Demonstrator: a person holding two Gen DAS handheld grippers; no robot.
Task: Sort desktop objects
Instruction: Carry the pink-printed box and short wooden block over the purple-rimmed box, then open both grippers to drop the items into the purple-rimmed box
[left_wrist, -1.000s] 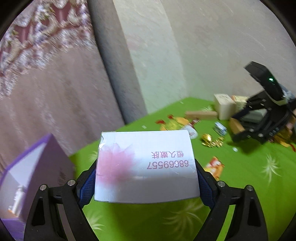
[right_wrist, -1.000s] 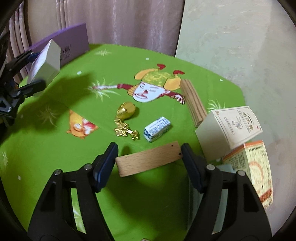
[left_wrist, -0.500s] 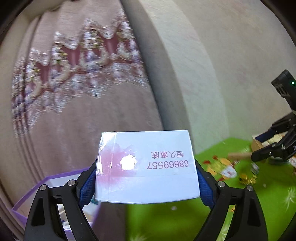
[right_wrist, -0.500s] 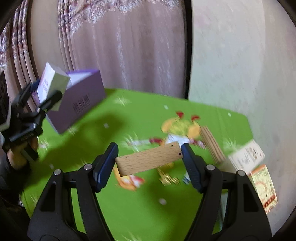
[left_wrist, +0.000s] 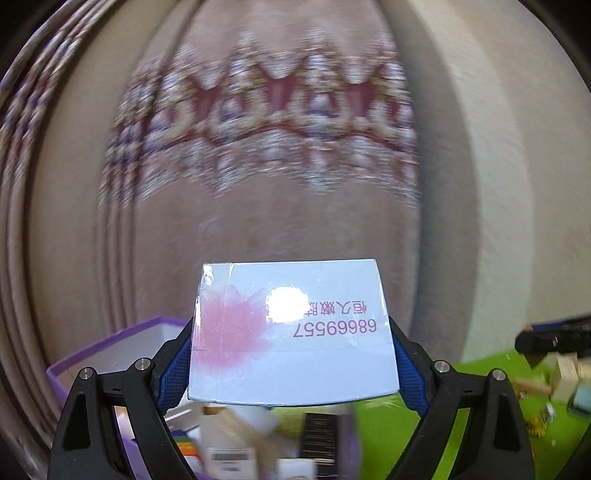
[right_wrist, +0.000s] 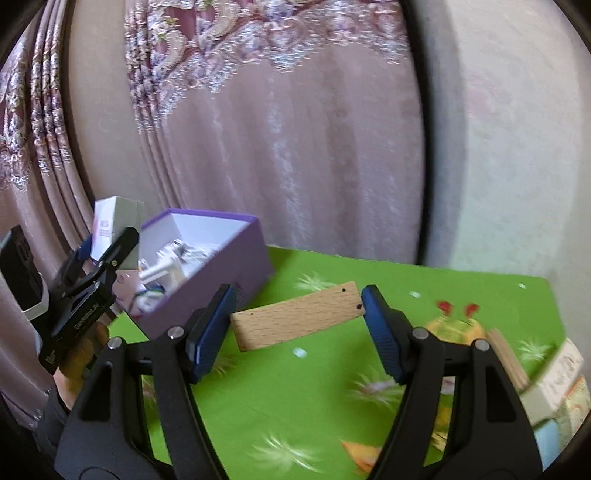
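My left gripper (left_wrist: 291, 365) is shut on a white box with a pink flower print (left_wrist: 291, 332) and holds it above the open purple box (left_wrist: 110, 350), which has several small packages inside. In the right wrist view the left gripper (right_wrist: 99, 258) and its white box (right_wrist: 110, 221) hang over the near left end of the purple box (right_wrist: 221, 266). My right gripper (right_wrist: 299, 321) is shut on a wooden block (right_wrist: 299, 319) and holds it in the air above the green tablecloth (right_wrist: 295, 406), right of the purple box.
Cartons (right_wrist: 554, 384) and a wooden slat (right_wrist: 506, 358) lie at the right end of the table. A pink curtain (right_wrist: 295, 147) and a pale wall (right_wrist: 498, 147) stand behind. Small items (left_wrist: 554, 387) lie far right in the left wrist view.
Both grippers have lifted and swung left toward the purple box with their loads. The left gripper now hangs over the box's opening. The right gripper has risen off the table.
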